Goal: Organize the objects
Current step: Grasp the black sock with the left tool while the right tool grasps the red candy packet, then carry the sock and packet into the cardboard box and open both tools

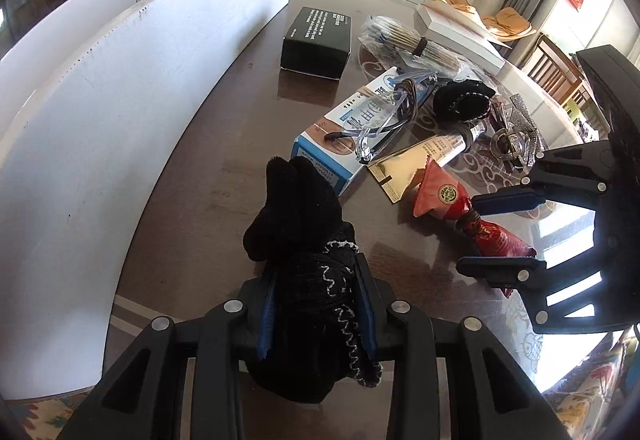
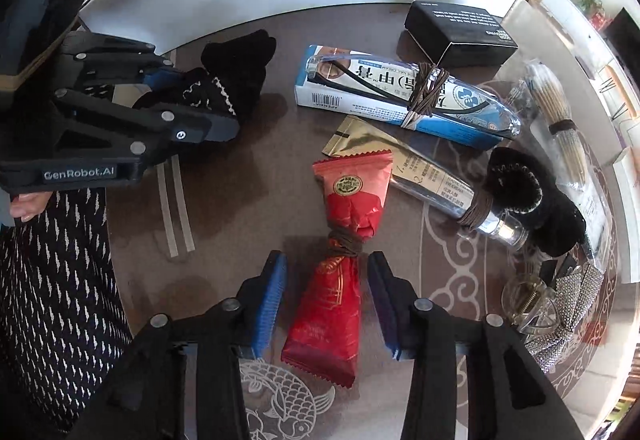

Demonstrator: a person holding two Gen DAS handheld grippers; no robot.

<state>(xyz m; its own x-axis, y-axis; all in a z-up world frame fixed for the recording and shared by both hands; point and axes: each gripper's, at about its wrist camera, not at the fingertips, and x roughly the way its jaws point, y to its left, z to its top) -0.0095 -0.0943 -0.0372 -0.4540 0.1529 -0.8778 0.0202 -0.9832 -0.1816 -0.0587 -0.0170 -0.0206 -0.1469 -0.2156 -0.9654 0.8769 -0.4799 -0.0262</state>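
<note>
The left claw (image 1: 316, 304) is clamping a black knitted pouch (image 1: 304, 240) with pale zigzag stitching, its blue pads squeezing the cloth on both sides while the pouch's far end is drooping toward the brown worktop (image 1: 192, 180) beside the white foam board (image 1: 120, 88). The right claw (image 2: 328, 300) is standing apart around a red snack packet (image 2: 340, 280) tied at its waist with a brown elastic band (image 2: 344, 240); the packet is lying flat on the worktop, between the pads, and a small gap is showing on each side, so the pads are not yet pressing. To do this pick well, I judge the right claw should be closing squarely just below the tied waist, where the wrapper is narrow and bunched, rather than on the flat crinkly lower end, which would likely be slipping or crushing. Keeping the fingers low and level across the packet should be helping, as should steering clear of the gold tube (image 2: 400, 168) lying just beyond it. The left wrist view is showing the pouch's grip from behind and the right claw from the side, straddling the packet, plus the living room beyond. The right wrist view alone is showing the packet's full lower end, the clear hair clip (image 2: 532, 304) with a silver mesh bow, 2 strips of tape (image 2: 174, 208) on the worktop, and a person's patterned garment (image 2: 52, 280) at the left.
</note>
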